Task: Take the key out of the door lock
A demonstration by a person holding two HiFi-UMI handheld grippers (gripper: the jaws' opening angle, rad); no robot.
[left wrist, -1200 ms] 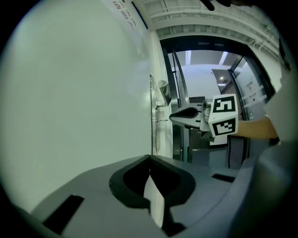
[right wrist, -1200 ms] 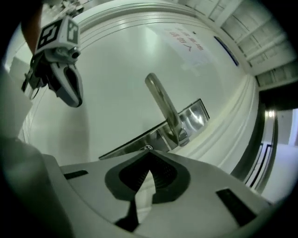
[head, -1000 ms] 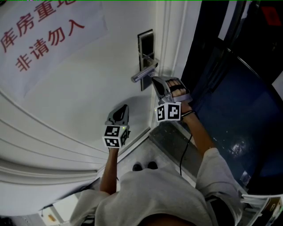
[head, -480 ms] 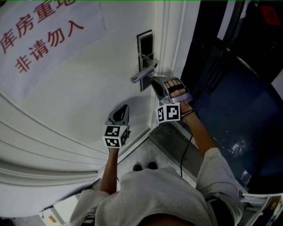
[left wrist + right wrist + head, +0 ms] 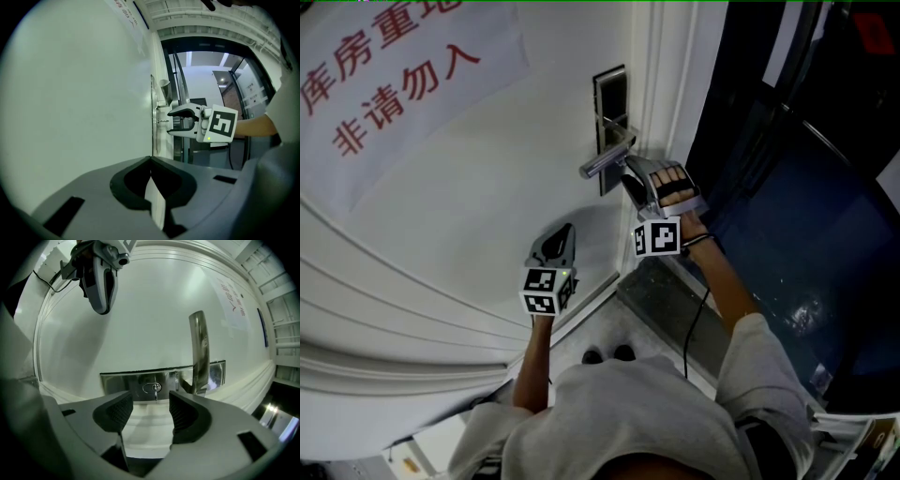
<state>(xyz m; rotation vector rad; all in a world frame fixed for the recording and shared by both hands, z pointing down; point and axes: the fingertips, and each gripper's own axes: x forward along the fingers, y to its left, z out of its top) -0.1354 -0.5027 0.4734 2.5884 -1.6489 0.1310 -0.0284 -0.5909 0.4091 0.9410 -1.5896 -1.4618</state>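
A small silver key [image 5: 155,389] sticks out of the keyhole in the metal lock plate [image 5: 136,380] on the white door, below the lever handle [image 5: 200,352]. My right gripper [image 5: 151,409] points straight at it. Its jaws are opening, and the key stands just ahead of the gap, untouched by the dark pads [image 5: 118,411]. In the head view the right gripper [image 5: 639,180] sits right under the handle [image 5: 605,161]. My left gripper [image 5: 555,242] hangs lower left by the door panel, shut and empty. In the left gripper view the right gripper [image 5: 174,123] is level with the key [image 5: 162,121].
A paper notice with red characters [image 5: 389,75] is stuck on the door at upper left. The door's edge and frame [image 5: 661,84] run just right of the lock, with a dark opening [image 5: 787,187] beyond. A cable [image 5: 689,323] hangs from my right forearm.
The right gripper has edged slightly up toward the handle. The left gripper has stayed where it was.
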